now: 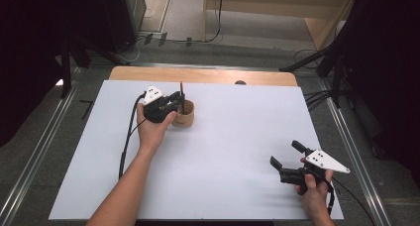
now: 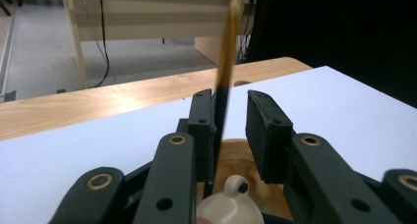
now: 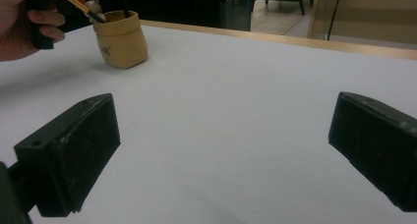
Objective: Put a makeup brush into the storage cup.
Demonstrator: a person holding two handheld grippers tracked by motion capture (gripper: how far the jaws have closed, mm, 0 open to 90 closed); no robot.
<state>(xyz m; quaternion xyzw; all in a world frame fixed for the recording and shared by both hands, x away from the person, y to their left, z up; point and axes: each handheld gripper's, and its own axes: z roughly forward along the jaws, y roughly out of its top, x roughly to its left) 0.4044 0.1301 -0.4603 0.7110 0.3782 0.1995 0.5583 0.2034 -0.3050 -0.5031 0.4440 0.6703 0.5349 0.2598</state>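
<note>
A small tan pot (image 1: 184, 116) stands on the white sheet (image 1: 233, 137) at the back left. A thin brown stick with a dark lower part (image 1: 182, 92) rises upright from the pot. My left gripper (image 1: 177, 102) hovers at the pot's left rim with the stick between its jaws. In the left gripper view the stick (image 2: 225, 71) leans on the left pad (image 2: 201, 121), with a gap to the right pad (image 2: 265, 130); the left gripper (image 2: 230, 103) is open. My right gripper (image 1: 285, 153) rests at the front right, open and holding nothing (image 3: 226, 130). Its view shows the pot (image 3: 120, 40) far off.
The white sheet covers a wooden table whose edge (image 1: 203, 75) shows at the back. Cables trail from both grippers. Metal rails (image 1: 44, 146) run along both sides on the floor, and a wooden cabinet (image 1: 277, 3) stands behind.
</note>
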